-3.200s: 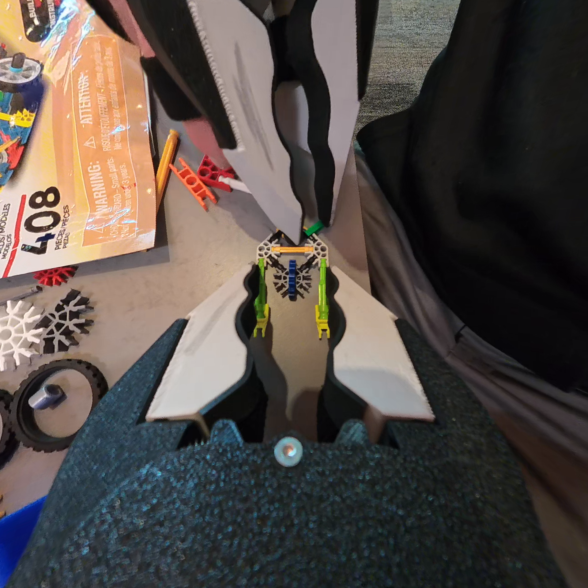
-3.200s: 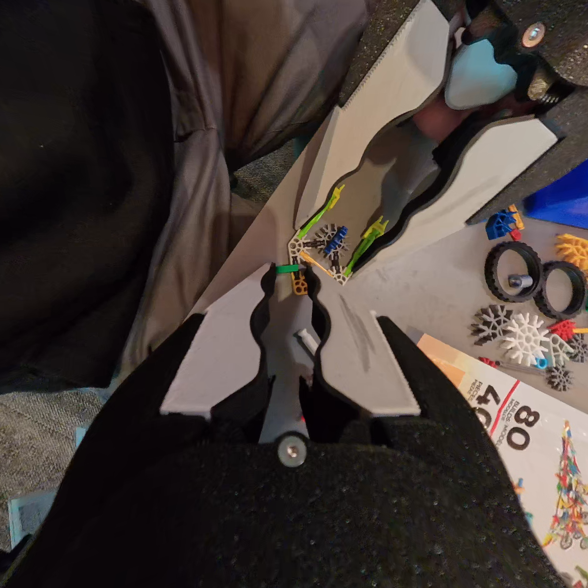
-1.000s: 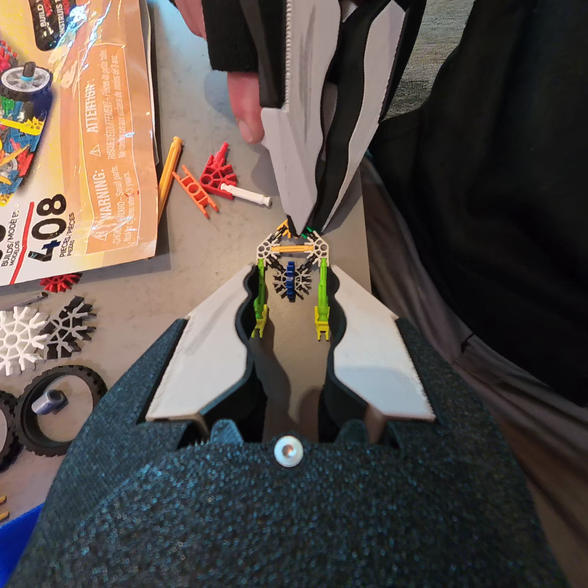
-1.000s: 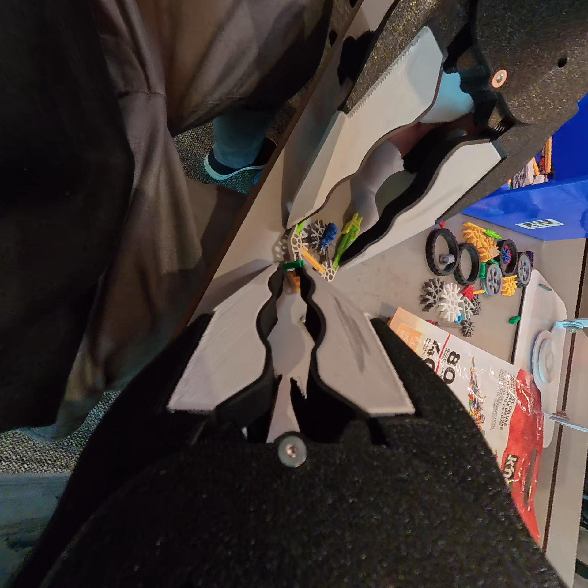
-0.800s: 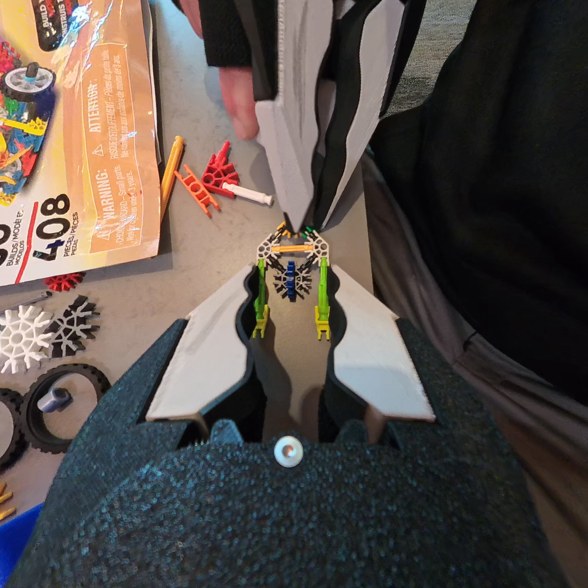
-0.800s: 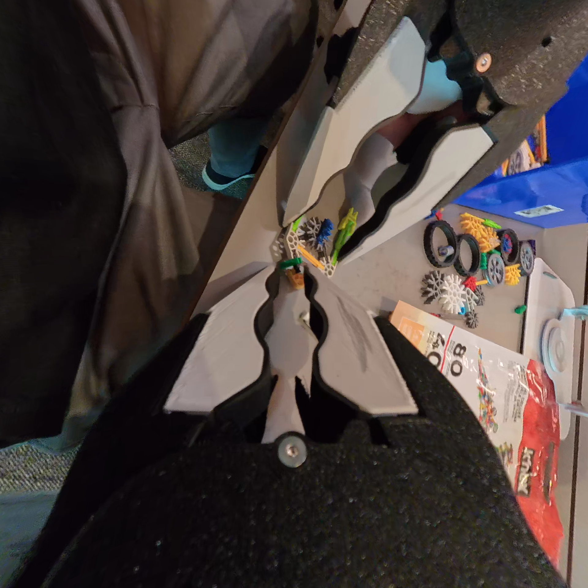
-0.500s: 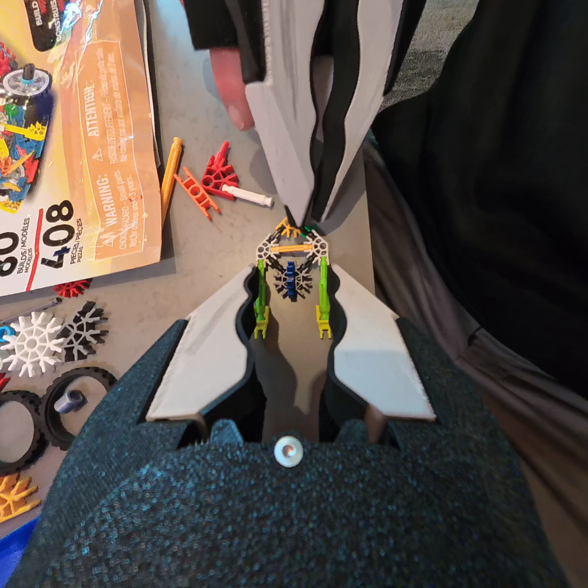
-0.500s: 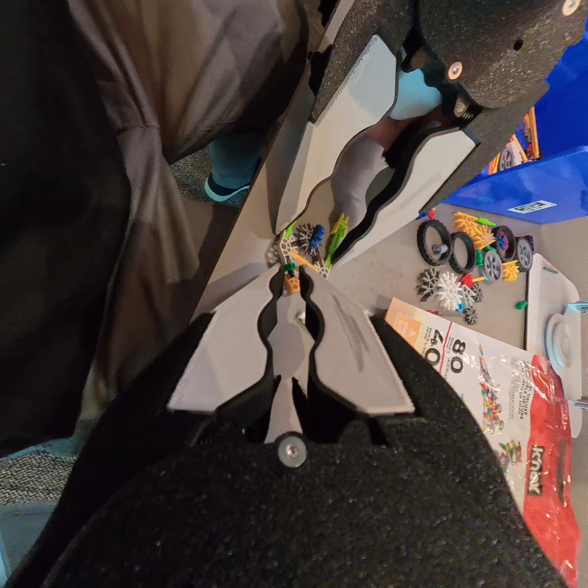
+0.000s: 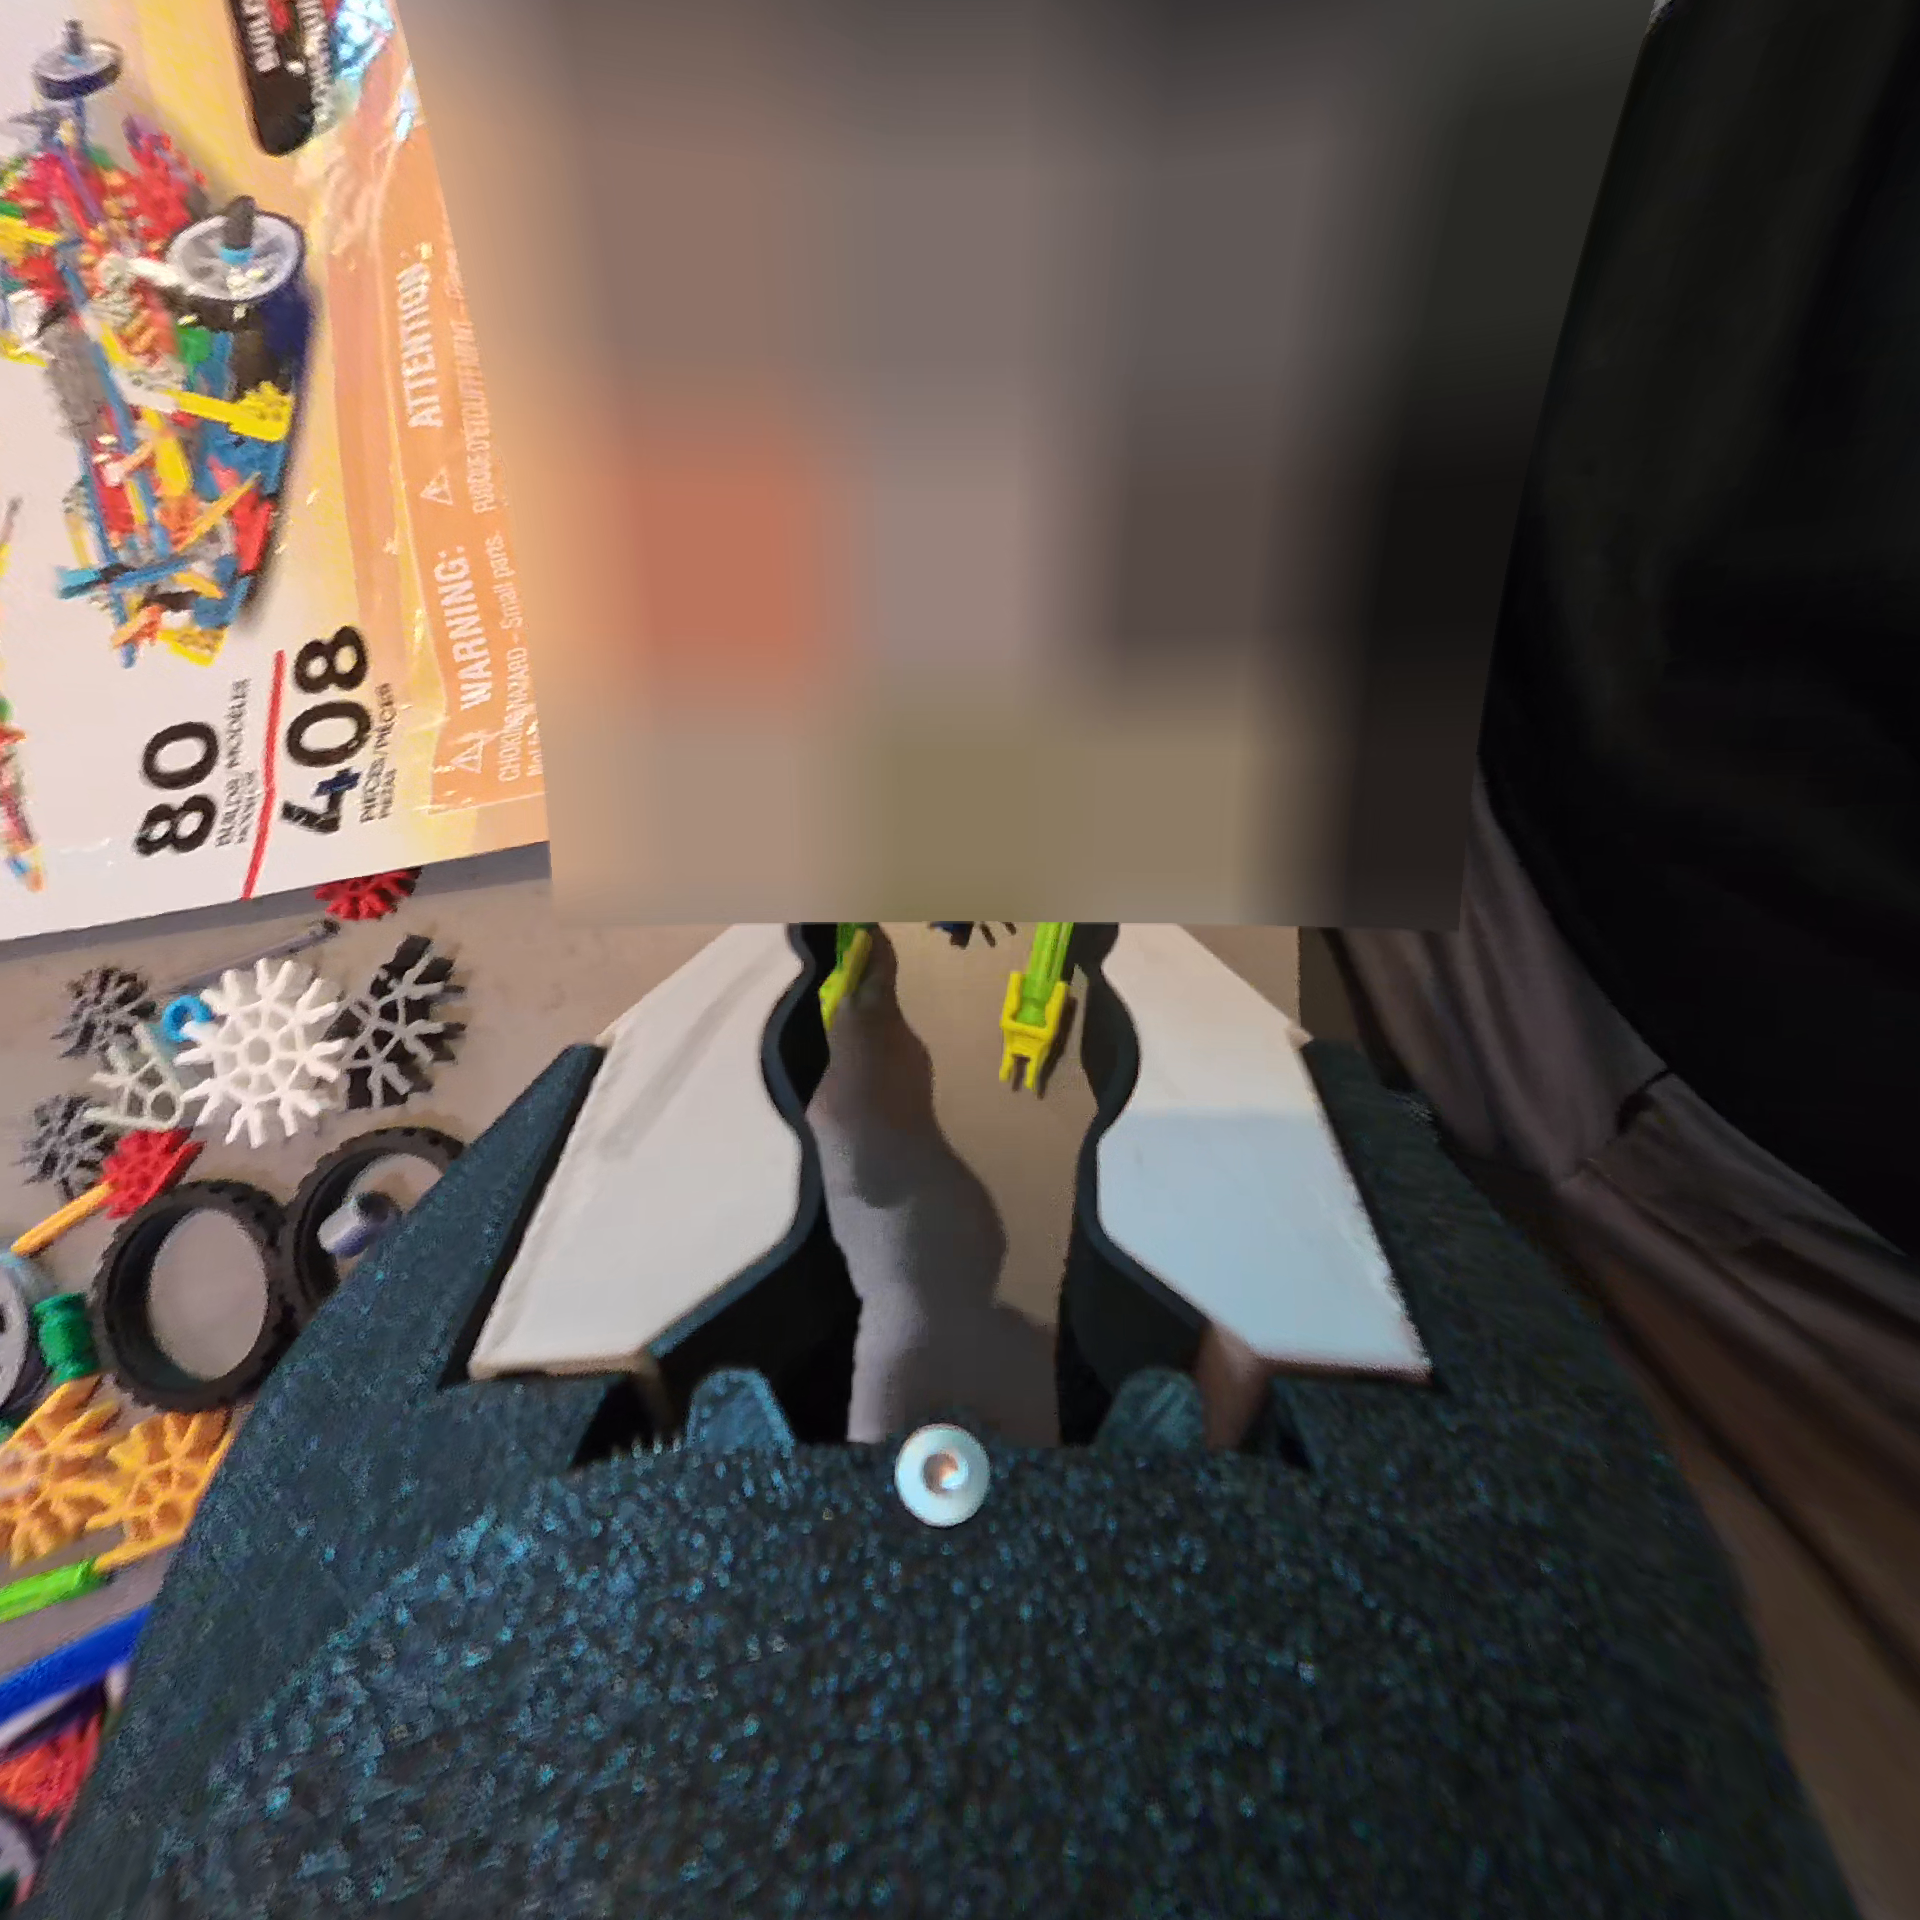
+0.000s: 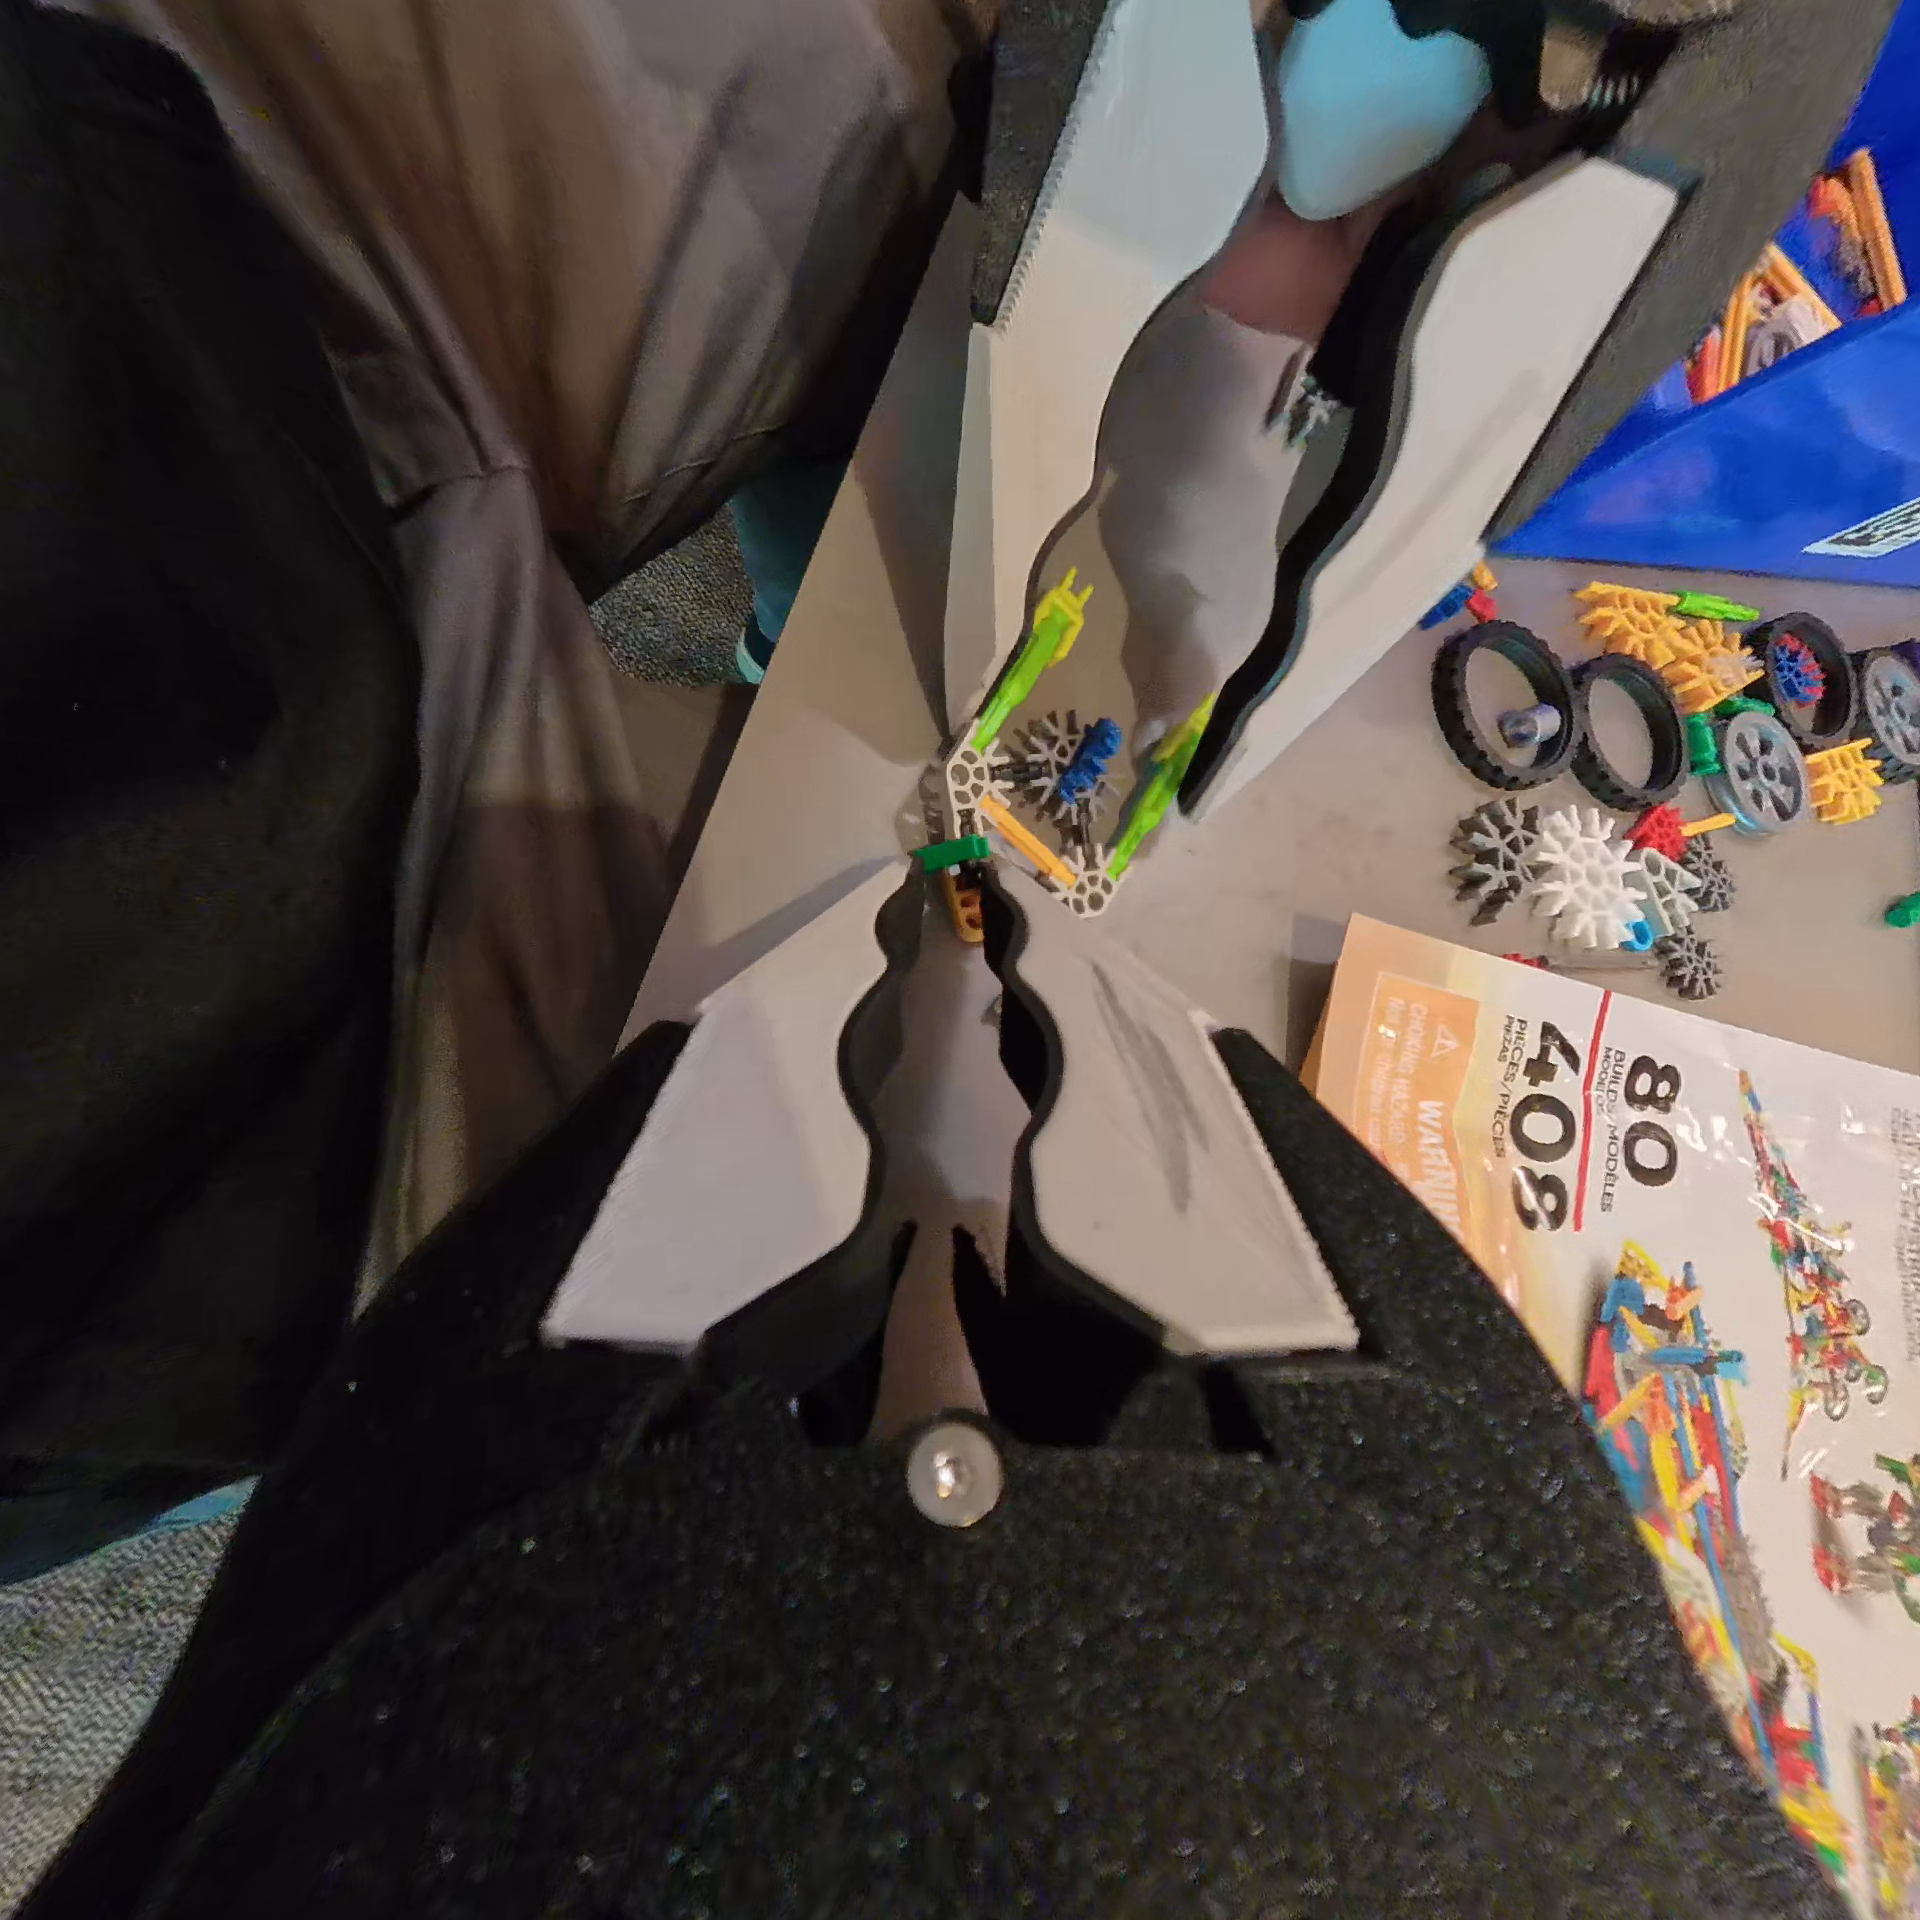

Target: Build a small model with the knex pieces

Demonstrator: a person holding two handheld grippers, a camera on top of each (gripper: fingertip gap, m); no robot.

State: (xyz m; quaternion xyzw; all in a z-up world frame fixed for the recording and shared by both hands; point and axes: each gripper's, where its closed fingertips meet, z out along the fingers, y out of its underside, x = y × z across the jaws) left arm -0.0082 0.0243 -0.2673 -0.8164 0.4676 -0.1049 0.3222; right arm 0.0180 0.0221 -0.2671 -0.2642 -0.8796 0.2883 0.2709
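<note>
The right hand-held gripper (image 10: 951, 894) pinches a small orange plastic connector (image 10: 966, 902) at the near corner of a grey-framed, lime-rodded toy assembly (image 10: 1049, 790); the left hand-held gripper (image 10: 1070, 769) clamps that assembly's far side over the grey worktop (image 10: 1278, 883).

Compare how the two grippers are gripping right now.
The left gripper has its jaws spread wide around the model, with a green rod against each finger. The right gripper is nearly closed, pinching only a small orange piece. Both are clamped on something, and their tips almost meet.
</note>
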